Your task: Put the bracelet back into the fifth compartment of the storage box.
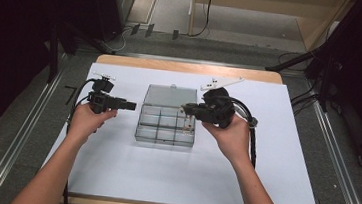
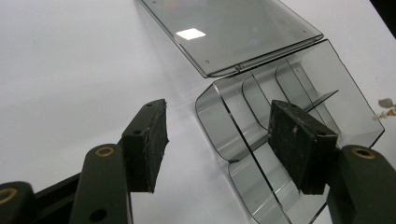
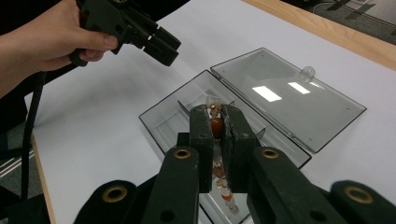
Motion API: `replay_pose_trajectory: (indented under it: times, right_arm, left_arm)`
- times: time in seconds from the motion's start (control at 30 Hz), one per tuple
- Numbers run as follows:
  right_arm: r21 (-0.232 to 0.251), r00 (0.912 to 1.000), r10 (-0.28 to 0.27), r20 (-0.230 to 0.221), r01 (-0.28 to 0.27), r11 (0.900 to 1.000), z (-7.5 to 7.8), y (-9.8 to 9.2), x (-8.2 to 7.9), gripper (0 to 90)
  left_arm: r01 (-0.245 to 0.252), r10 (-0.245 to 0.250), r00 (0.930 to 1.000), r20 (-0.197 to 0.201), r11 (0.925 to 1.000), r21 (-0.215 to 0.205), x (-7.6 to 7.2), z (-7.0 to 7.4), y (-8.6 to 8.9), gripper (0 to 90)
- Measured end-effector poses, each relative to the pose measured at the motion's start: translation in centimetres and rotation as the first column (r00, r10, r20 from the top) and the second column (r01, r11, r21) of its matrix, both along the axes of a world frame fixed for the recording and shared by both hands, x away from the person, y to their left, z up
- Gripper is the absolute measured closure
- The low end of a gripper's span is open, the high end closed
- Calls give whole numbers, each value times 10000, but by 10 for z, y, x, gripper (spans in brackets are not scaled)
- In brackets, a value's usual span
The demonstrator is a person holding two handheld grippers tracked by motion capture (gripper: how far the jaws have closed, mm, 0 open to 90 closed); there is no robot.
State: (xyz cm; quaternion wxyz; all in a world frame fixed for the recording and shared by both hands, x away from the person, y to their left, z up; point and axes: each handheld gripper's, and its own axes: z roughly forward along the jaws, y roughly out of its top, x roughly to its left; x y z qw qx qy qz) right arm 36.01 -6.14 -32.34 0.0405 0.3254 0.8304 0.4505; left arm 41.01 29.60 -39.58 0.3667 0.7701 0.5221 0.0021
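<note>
In the high view, a clear plastic organiser box (image 1: pixel 165 128) sat at the centre of the frame on the white sheet covering the worktop (image 1: pixel 112 170), its hinged lid (image 1: pixel 165 95) folded flat open on the far side, toward the top of the frame. Thin dividers split the box into several compartments.

The right gripper (image 1: pixel 188 109) hung over the right end of the box, just right of frame centre. In the right gripper view, at the lower middle of the frame, its fingers (image 3: pixel 201 140) were clamped together on a string of beads (image 3: pixel 216 127), orange, brown and pale. The strand ran down between the pads and dangled below them over the box's near compartments (image 3: pixel 163 122), and a few beads stood out above the fingertips. Whether the lower end of the strand touched the box floor could not be told.

The left gripper (image 1: pixel 129 105) was held at the left of the high view, just beside the box's left end and above the worktop. In the left gripper view its fingers (image 2: pixel 150 140) stood apart with nothing between the pads; the box's rounded corner (image 2: pixel 212 109) lay beyond them, in the middle and right of that frame, and the open lid (image 2: pixel 233 32) lay along the top.
</note>
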Motion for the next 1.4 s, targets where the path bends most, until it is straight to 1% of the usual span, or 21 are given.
replay_pose_trajectory:
  times: [0.27, 0.37, 0.47, 0.73, 0.8, 0.97, 1.2, 1.4]
  right_arm:
    - [-99, 9997, 237, 34, -237, 9997, -5, 13, -1, 857]
    - [-111, 9996, 292, -47, -293, 9995, -6, 18, -2, 857]
    - [-124, 9992, 402, -25, -403, 9991, -7, 21, -2, 857]
    - [-126, 9988, 486, -97, -487, 9987, -12, 31, -4, 857]
    - [-147, 9985, 550, -33, -550, 9984, -13, 34, -4, 857]
    - [-205, 9979, 642, -65, -643, 9977, -17, 43, -6, 857]
    - [-252, 9972, 746, -103, -748, 9969, -23, 49, -5, 857]
    - [-294, 9969, 749, -251, -756, 9967, -30, 52, -3, 857]
  left_arm:
    - [1, -1, 10000, -27, 10000, 11, 0, 0, 0, 386]
    - [-13, 13, 10000, -22, 10000, 0, 0, 0, 0, 386]
    - [-23, 23, 10000, -27, 10000, 4, 0, 0, 0, 386]
    - [-25, 25, 10000, -35, 10000, 7, 0, 0, 0, 385]
    - [-35, 35, 10000, -39, 10000, 7, 0, 0, 0, 385]
    - [-36, 36, 10000, -38, 10000, -8, 0, -1, 1, 385]
    - [-84, 83, 10000, -34, 10000, -33, 0, 0, 2, 385]
    - [-79, 79, 10000, -42, 10000, -36, 0, 0, 2, 385]
